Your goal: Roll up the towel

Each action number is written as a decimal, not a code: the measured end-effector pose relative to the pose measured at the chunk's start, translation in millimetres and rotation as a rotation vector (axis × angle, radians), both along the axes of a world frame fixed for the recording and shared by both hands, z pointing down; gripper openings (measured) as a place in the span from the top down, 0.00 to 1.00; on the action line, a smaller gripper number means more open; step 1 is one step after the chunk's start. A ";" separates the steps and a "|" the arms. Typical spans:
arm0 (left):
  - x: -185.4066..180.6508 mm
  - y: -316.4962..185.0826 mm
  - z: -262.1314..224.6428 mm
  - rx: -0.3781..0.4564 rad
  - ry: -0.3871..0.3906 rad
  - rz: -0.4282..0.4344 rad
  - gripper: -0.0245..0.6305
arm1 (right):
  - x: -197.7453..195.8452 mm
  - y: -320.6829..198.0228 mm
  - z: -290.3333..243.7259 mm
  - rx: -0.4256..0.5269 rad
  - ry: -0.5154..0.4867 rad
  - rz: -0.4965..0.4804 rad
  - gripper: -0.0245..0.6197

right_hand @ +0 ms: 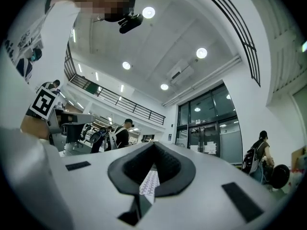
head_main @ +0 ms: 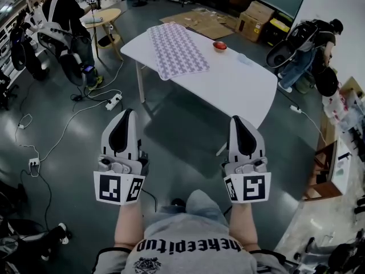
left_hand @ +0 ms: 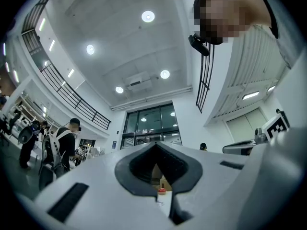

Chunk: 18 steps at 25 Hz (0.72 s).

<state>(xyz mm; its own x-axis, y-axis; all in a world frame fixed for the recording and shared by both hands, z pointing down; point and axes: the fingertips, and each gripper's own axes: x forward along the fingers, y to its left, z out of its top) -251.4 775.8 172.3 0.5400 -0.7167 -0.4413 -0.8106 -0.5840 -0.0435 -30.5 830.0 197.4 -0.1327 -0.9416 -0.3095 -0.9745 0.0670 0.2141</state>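
Left hand-held gripper (head_main: pixel 128 116) and right hand-held gripper (head_main: pixel 239 122) are both pressed together, empty, side by side. Towel (head_main: pixel 177 49) lies flat well ahead of them on the desk (head_main: pixel 242 87), with a red bowl (head_main: pixel 220 45) just right of it.

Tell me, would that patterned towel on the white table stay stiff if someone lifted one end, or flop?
Probably flop: the towel lies thin and flat on the table, and its near end seems to droop over the edge. It looks light for its spread, so a push would likely bunch or slide it.
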 end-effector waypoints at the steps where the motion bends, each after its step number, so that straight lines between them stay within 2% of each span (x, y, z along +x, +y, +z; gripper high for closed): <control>1: 1.7 -3.6 0.1 0.005 -0.005 -0.002 0.96 | 1.1 -4.6 1.3 -0.007 0.005 0.002 0.96; 9: 9.2 -63.2 6.8 -0.009 -0.013 -0.004 0.96 | 14.3 -69.7 12.9 -0.050 -0.006 0.028 0.96; 14: 23.6 -112.8 -3.8 0.005 -0.019 -0.020 0.96 | 30.5 -124.8 0.8 -0.032 -0.018 0.006 0.96; 18: 21.9 -166.0 -9.1 0.013 -0.015 -0.042 0.96 | 27.1 -183.0 -7.8 -0.015 -0.003 -0.022 0.96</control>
